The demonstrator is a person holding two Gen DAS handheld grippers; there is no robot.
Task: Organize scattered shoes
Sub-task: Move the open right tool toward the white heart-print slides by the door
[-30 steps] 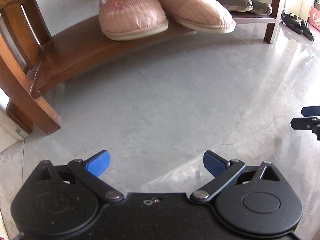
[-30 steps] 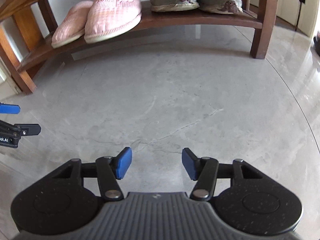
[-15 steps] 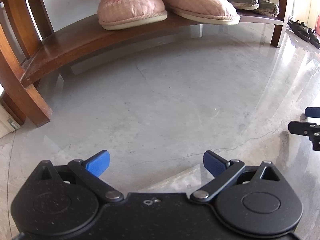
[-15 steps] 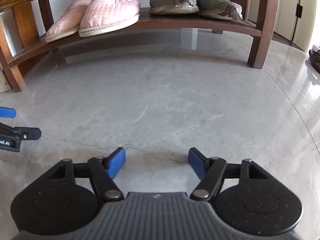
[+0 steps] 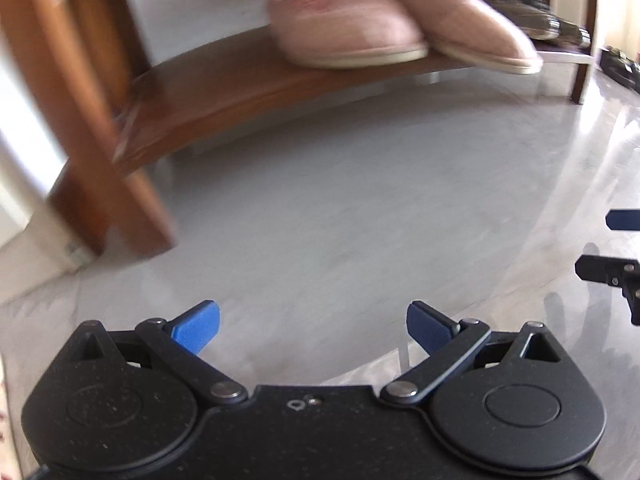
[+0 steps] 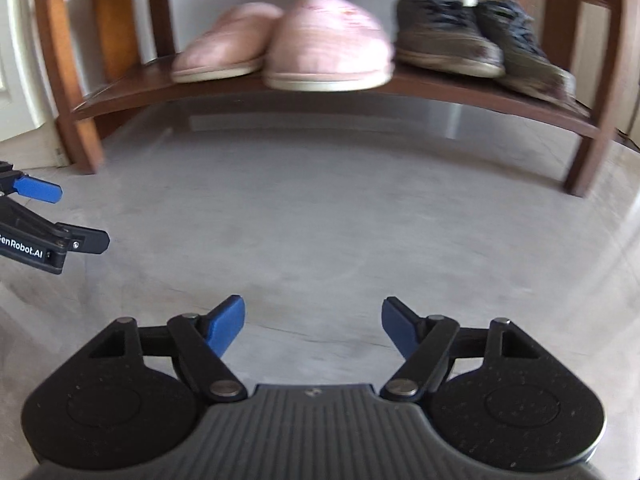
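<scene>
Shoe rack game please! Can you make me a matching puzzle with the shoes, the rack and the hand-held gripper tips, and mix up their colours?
Things:
1. slippers
2. sneakers
3. shoe rack
4. pads of the right hand-held gripper

Colours:
A. brown wood
B. blue
C. pink
D. dark grey with laces

Pairs: 1-C, 2-D, 3-A, 4-B

Both wrist cameras looked down and forward over the floor point(image 6: 320, 220) toward the far shoe rack point(image 6: 440, 94); each view shared its pink slippers point(image 5: 344, 36).
</scene>
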